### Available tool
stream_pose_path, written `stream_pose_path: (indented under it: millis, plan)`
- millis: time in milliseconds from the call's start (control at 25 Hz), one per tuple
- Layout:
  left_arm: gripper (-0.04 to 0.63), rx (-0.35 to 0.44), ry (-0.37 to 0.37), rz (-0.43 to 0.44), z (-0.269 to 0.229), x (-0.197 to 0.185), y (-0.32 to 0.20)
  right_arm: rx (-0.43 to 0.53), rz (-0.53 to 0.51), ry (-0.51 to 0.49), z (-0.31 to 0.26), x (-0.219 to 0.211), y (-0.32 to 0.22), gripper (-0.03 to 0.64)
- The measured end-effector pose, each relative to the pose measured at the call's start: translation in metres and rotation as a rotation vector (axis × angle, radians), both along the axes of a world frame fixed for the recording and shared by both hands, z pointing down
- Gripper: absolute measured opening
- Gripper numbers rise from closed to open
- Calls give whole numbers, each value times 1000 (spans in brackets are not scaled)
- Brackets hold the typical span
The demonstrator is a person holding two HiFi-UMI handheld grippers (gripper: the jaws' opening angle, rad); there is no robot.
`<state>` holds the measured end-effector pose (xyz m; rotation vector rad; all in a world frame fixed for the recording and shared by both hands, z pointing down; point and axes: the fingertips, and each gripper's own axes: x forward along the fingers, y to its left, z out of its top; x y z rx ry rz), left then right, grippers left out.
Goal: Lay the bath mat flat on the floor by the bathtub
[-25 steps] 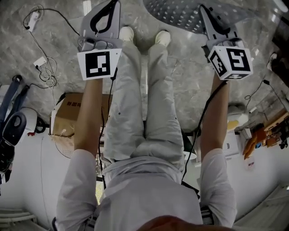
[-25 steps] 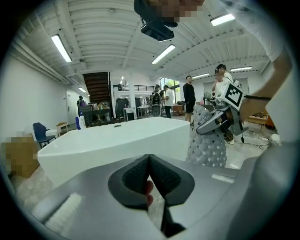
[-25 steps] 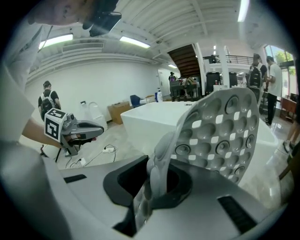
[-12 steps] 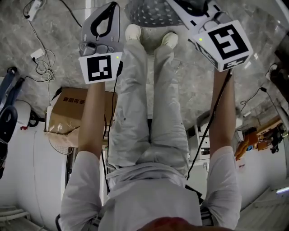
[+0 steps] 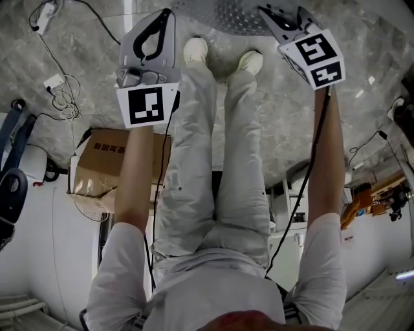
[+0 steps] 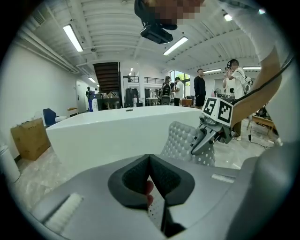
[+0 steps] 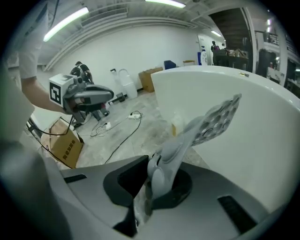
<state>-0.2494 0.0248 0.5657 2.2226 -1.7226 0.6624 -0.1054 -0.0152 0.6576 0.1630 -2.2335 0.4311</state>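
1. The right gripper (image 7: 157,174) was seen clamped on the bath mat (image 7: 213,121). A bunched grey fold was pinched between its jaws, and the dimpled remainder rose toward the upper right of the right gripper view, in front of the white bathtub (image 7: 262,122).
2. In the head view the bath mat (image 5: 226,13) was found at the top edge of the frame, above the person's two pale shoes (image 5: 194,48). The right gripper (image 5: 268,11) was placed at its right end.
3. The jaws of the left gripper (image 6: 150,158) were shut against each other, and nothing was held between them (only the dark pads met at the tip).
4. In the head view the left gripper (image 5: 167,13) was held at the upper left, just beside the mat's left end. Whether the mat was touched there could not be told.
5. In the left gripper view the bath mat (image 6: 180,140) was seen right of centre, hanging from the right gripper (image 6: 206,138) against the wall of the bathtub (image 6: 108,136).
6. A cardboard box (image 5: 107,168) was seen at the middle left of the head view on the marbled floor (image 5: 84,58). Loose cables (image 5: 61,97) were strewn in the upper left.
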Motion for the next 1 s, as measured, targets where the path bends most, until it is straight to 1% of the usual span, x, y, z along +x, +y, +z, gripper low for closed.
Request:
stream_pose_path:
  millis: [120, 320, 520, 720, 1000]
  plan:
    - [-2, -18, 10, 8, 12, 3, 0, -14, 57, 48, 21, 21, -3, 25]
    - [-2, -46, -22, 79, 23, 20, -11, -40, 105, 78, 27, 51, -13, 25]
    - [-2, -48, -30, 118, 24, 41, -25, -73, 157, 131, 31, 93, -14, 25]
    - [-2, -40, -10, 132, 24, 69, -36, -89, 226, 185, 41, 143, -15, 25]
    - [-2, -63, -27, 169, 46, 96, -40, -71, 236, 241, 96, 179, -8, 25]
